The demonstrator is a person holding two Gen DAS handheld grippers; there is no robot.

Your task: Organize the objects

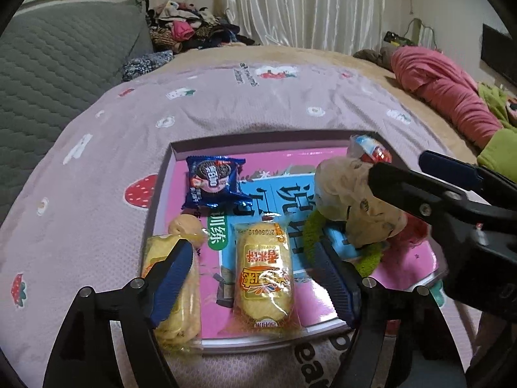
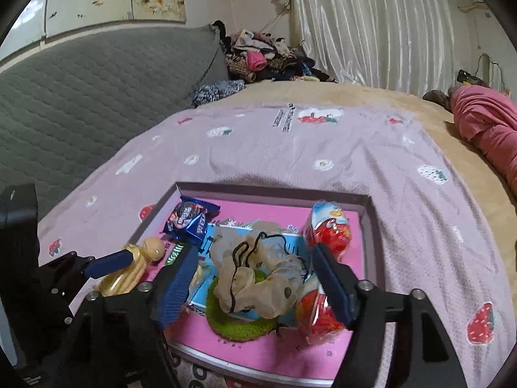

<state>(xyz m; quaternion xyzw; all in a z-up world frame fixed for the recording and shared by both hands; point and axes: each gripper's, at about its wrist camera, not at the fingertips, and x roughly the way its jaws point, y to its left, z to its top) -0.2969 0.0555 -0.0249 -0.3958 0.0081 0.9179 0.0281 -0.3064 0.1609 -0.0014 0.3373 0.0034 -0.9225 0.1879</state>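
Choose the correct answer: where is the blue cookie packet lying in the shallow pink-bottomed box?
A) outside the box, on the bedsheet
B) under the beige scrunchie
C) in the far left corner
C: the blue cookie packet lies on the pink floor near the far left corner of the shallow pink-bottomed box, apart from the beige scrunchie.

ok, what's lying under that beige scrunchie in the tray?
The beige scrunchie sits on a green fuzzy scrunchie, which rests on the tray's pink and blue printed floor. Whatever lies beneath their middle is covered.
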